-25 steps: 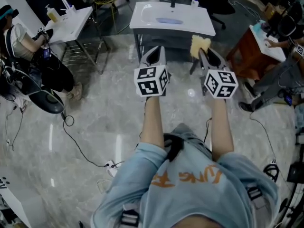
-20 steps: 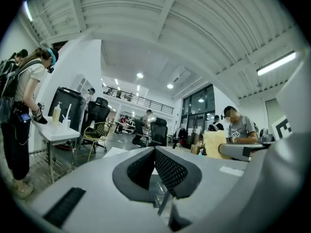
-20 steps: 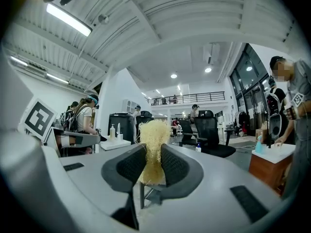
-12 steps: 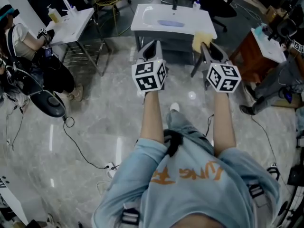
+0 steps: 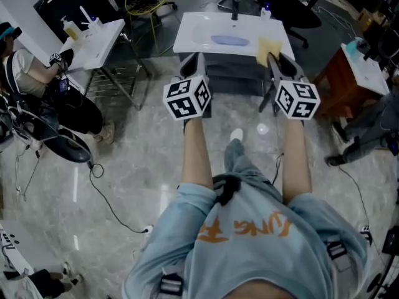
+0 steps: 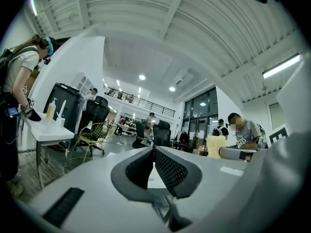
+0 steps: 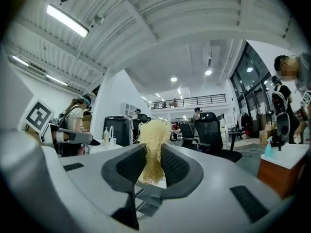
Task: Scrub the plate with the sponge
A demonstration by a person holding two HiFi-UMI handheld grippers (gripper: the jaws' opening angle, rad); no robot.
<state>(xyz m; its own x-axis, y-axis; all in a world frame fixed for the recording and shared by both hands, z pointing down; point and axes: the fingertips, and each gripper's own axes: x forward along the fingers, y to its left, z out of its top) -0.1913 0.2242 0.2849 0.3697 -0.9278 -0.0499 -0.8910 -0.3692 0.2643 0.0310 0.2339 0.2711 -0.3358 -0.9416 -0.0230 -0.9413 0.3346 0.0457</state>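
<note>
- Sponge (image 7: 154, 130), yellow and shaggy, stands pinched between the jaws of the right gripper (image 7: 153, 153); the dark ribbed pads press on it from both sides and its top rises above them.
- In the head view the sponge (image 5: 268, 46) sticks out ahead of the right gripper (image 5: 276, 62), over the near right corner of the sink (image 5: 187, 39).
- Left gripper (image 6: 154, 153) has its jaws pressed together with nothing between them; in the head view this left gripper (image 5: 193, 64) is held level just before the sink's near edge.
- Both grippers are held out side by side on bare forearms, each with its marker cube towards the person.
- Plate (image 5: 229, 40), a flat bluish oval, lies in the white basin of the sink, apart from both grippers and to the left of the sponge.
- A dark tap (image 5: 235, 6) stands at the sink's far edge.
- To the left, well apart, a white side table (image 5: 100, 42) carries bottles, and a person (image 5: 28, 64) stands at it.
- Grey marbled floor (image 5: 137, 161) with loose cables lies below.
</note>
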